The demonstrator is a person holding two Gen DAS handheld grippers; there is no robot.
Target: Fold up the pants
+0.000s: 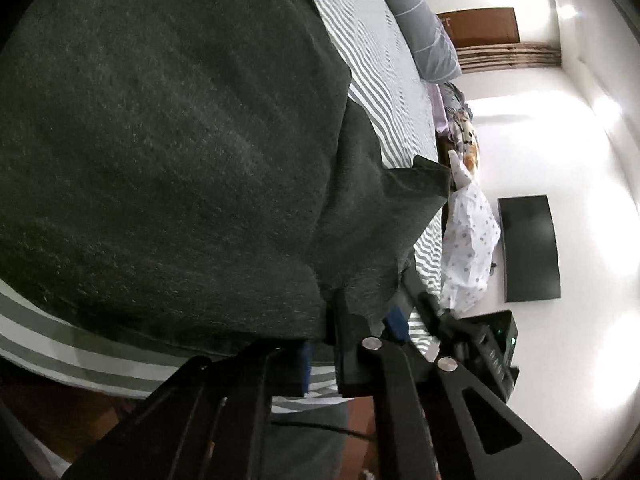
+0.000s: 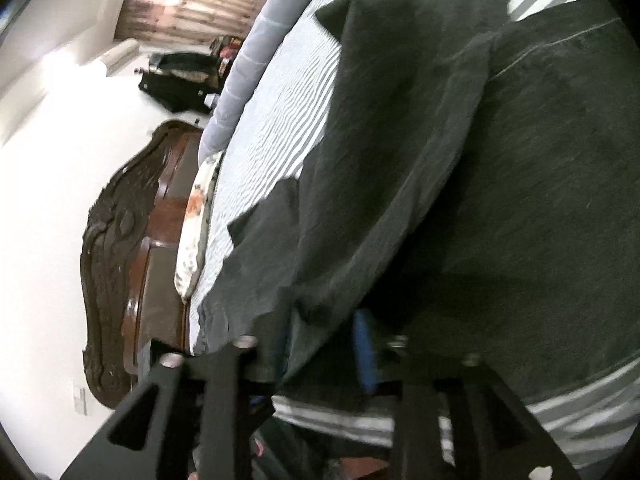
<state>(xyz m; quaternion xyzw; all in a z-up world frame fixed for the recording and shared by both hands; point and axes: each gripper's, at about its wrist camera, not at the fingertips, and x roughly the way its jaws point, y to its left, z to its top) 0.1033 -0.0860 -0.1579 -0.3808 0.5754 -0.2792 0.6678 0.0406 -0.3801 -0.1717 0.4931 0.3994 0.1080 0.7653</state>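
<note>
Left wrist view: left hand-held gripper (image 1: pixel 326 332) nipped tight on the near hem of the pants (image 1: pixel 168 152). Right hand-held gripper (image 2: pixel 320 344) partly parted, dark cloth lying between its pads. Pants: dark charcoal, coarse-textured, doubled over with a pale seam line, spread on the grey-and-white striped bed (image 2: pixel 276 120).

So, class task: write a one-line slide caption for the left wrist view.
Left gripper shut on the edge of dark grey fabric pants spread over a grey-and-white striped bedsheet.
</note>
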